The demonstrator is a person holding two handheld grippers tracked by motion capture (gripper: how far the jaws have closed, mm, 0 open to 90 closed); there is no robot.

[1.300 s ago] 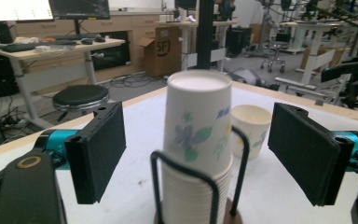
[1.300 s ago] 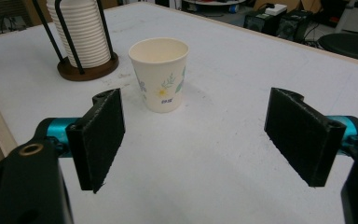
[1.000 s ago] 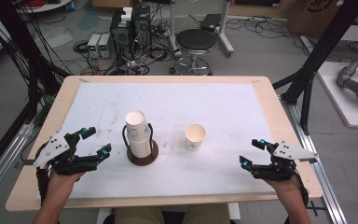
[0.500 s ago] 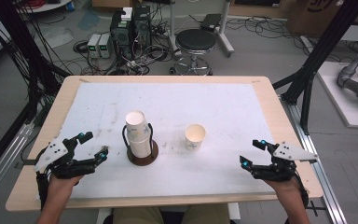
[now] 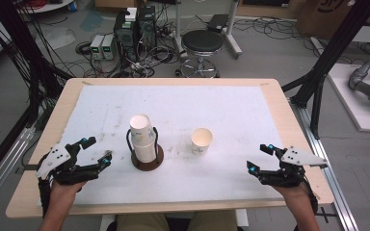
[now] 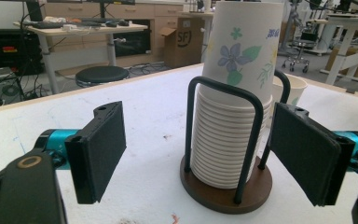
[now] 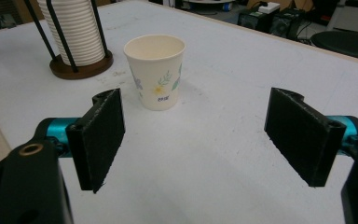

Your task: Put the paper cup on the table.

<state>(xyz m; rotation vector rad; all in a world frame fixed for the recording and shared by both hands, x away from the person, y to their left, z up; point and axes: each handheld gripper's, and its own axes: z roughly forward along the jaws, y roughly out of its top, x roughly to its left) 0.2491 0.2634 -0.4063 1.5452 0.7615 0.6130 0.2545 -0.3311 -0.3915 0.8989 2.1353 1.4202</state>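
Note:
A stack of white paper cups (image 5: pixel 143 137) with flower prints stands upside down in a dark wire holder on a round brown base (image 5: pixel 147 161), left of the table's middle. A single cup (image 5: pixel 201 141) stands upright to its right. My left gripper (image 5: pixel 98 151) hovers open just left of the holder; in the left gripper view the stack (image 6: pixel 235 93) rises ahead between the black pads (image 6: pixel 100 147), untouched. My right gripper (image 5: pixel 259 158) rests open near the front right edge; in the right gripper view the single cup (image 7: pixel 154 70) sits ahead, apart from the jaws, with the stack (image 7: pixel 74 28) behind it.
The table carries a white mat (image 5: pixel 231 110) with wooden rim (image 5: pixel 279 96) around it. Beyond the far edge stand a black stool (image 5: pixel 201 43), computer boxes (image 5: pixel 135 24) and cables on the floor. Black frame posts (image 5: pixel 327 62) flank the table.
My left gripper has shifted a little toward the front left of the table. The right gripper and both cups have kept still.

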